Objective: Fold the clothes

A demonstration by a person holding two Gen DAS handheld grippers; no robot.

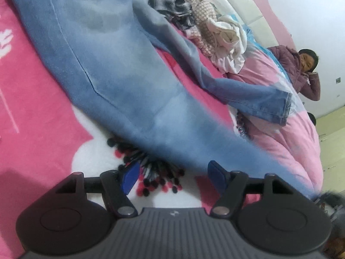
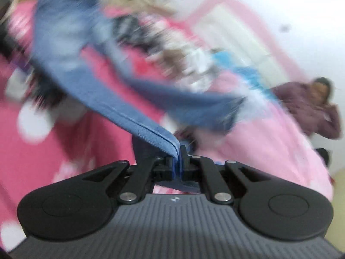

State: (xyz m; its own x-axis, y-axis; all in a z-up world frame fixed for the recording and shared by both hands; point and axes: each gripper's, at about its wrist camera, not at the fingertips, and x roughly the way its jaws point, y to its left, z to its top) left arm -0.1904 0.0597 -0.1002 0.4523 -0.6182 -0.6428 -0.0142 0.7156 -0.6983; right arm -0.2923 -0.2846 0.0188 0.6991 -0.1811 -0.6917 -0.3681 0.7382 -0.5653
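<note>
A pair of light blue jeans (image 1: 112, 64) lies spread across the pink bed cover (image 1: 32, 112). One leg runs toward the far right with its hem (image 1: 280, 108) on the pale pink quilt. The other leg stretches down toward the lower right. My left gripper (image 1: 172, 174) is open and empty, just above the cover, with the jeans leg right ahead of its blue pads (image 1: 129, 177). My right gripper (image 2: 177, 161) is shut on the jeans' folded leg edge (image 2: 151, 129) and holds it lifted. The right wrist view is blurred by motion.
A pile of other clothes (image 1: 194, 21), plaid, checked and white, lies at the far side of the bed. A pale pink quilt (image 1: 291, 142) covers the right side. A person in a purple jacket (image 1: 301, 69) stands beyond the bed by the white wall.
</note>
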